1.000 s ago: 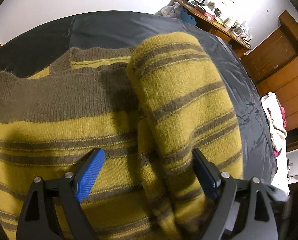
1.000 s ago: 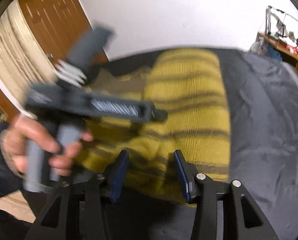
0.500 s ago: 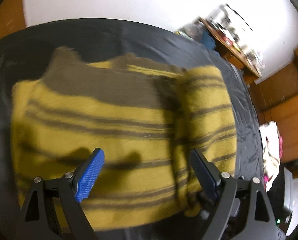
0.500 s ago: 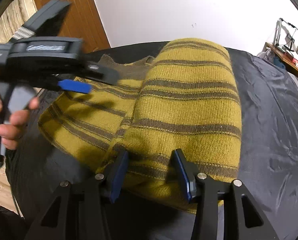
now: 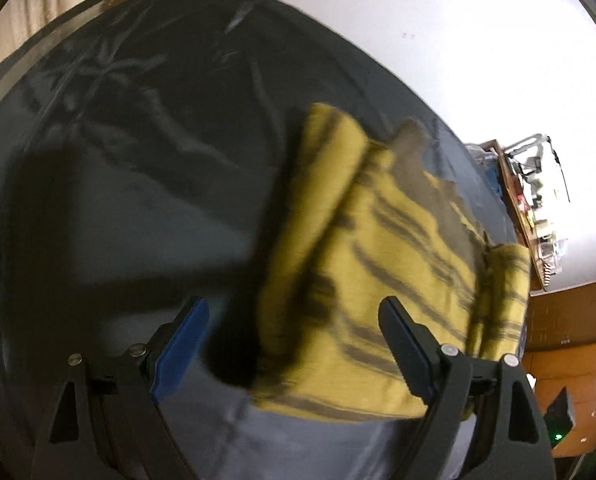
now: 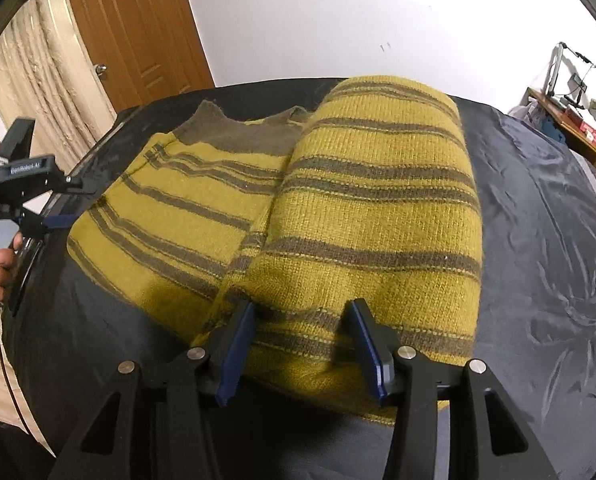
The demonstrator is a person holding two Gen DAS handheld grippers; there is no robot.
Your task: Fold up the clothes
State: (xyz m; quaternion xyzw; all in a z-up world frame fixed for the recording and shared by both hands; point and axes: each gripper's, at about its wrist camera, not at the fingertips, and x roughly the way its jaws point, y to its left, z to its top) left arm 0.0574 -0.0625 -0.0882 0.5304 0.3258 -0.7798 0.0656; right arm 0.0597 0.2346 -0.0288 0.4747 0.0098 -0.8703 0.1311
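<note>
Left gripper spread wide, holding nothing, hovering over the left edge of the mustard-yellow knit sweater with brown stripes. Sweater lying partly folded on the dark grey bed sheet, right side doubled over the middle. Right gripper half open at the near hem of the folded part, fingers resting on wool, pinching nothing.

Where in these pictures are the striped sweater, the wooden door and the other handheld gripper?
striped sweater (image 6: pixel 377 216): right wrist view, on the folded-over right part.
wooden door (image 6: pixel 138 32): right wrist view, on its panelled face.
left gripper (image 6: pixel 64 204): right wrist view, at its fingertips.
</note>
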